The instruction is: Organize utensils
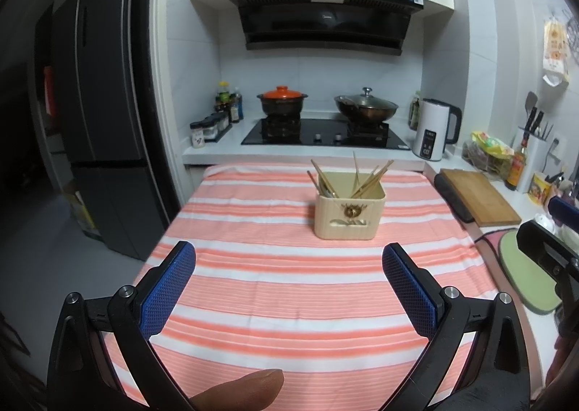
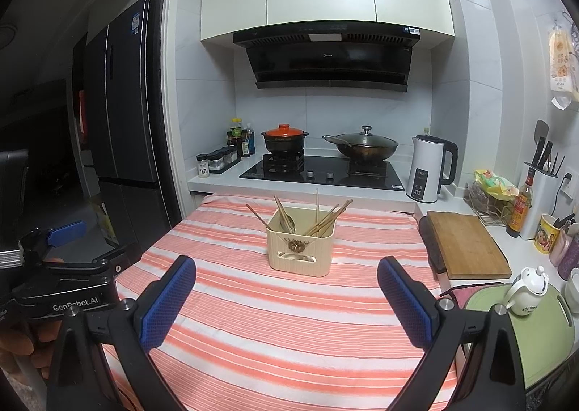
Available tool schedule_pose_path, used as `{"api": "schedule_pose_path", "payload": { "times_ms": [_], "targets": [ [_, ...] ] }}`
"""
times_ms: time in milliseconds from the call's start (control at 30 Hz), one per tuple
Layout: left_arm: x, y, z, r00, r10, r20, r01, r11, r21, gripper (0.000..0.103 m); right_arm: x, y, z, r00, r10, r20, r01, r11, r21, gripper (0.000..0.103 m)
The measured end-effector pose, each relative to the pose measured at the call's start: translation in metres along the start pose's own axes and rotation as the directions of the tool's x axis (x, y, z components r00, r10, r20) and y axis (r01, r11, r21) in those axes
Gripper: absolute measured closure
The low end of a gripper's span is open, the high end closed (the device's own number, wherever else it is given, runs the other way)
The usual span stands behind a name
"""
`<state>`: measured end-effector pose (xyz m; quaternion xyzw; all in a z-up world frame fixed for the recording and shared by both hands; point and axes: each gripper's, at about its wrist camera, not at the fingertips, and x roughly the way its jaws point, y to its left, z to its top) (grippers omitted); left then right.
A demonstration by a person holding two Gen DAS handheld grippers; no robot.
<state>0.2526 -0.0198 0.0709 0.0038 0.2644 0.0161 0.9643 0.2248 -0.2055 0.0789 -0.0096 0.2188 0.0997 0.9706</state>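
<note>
Nearest, the left gripper point(image 1: 288, 288) and the right gripper point(image 2: 286, 299) both hang over the table with their blue, cross-hatched rubber pads spread wide and nothing between them; "GenRobot.AI" reads in white on the black body of the left one where it shows at the edge of the right wrist view. Under both lies a woven cloth of salmon-pink and white stripes point(image 1: 289, 302) covering the table. Just beyond the fingertips, in the middle of the cloth, stands the cream, ribbed plastic utensil box point(image 1: 349, 212) with a brown emblem and a slot cut in its front wall; wooden chopsticks point(image 1: 372, 177) lean out of it at several angles, and a metal spoon point(image 2: 287, 222) rests inside. To the right of the box sits a rectangular wooden cutting board point(image 2: 466, 242), and nearer than that a pale green mat point(image 2: 542, 335) bearing a white ceramic teapot point(image 2: 526, 289). Behind the box runs a white counter with a black glass hob point(image 2: 322, 170), an orange-lidded dark clay pot point(image 2: 284, 139), a lidded dark wok point(image 2: 365, 147) and a white electric kettle point(image 2: 427, 168) whose display is too small to read. Above hangs a black range hood point(image 2: 331, 56) under cream cupboards; left of the box stands a dark tall refrigerator point(image 2: 123, 103).
</note>
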Motion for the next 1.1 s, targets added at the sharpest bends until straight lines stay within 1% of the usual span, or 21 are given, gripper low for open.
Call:
{"api": "schedule_pose_path", "payload": {
  "times_ms": [867, 1000, 1100],
  "targets": [
    [0.0053, -0.0011, -0.0021, 1.0, -0.006, -0.003, 0.006, 1.0, -0.001, 0.0, 0.0032, 0.0021, -0.003, 1.0, 0.004, -0.015, -0.004, 1.0, -0.008, 0.001],
    [0.0043, -0.0006, -0.0058, 1.0, 0.001, 0.024, -0.001, 1.0, -0.02, 0.0, 0.0051, -0.0004, -0.0041, 1.0, 0.004, -0.019, -0.004, 1.0, -0.003, 0.001],
    [0.0044, -0.004, -0.0067, 0.999, 0.021, 0.039, -0.021, 1.0, 0.001, 0.0, 0.0062, -0.0008, -0.0053, 1.0, 0.004, -0.023, -0.004, 1.0, -0.004, 0.001]
  ]
}}
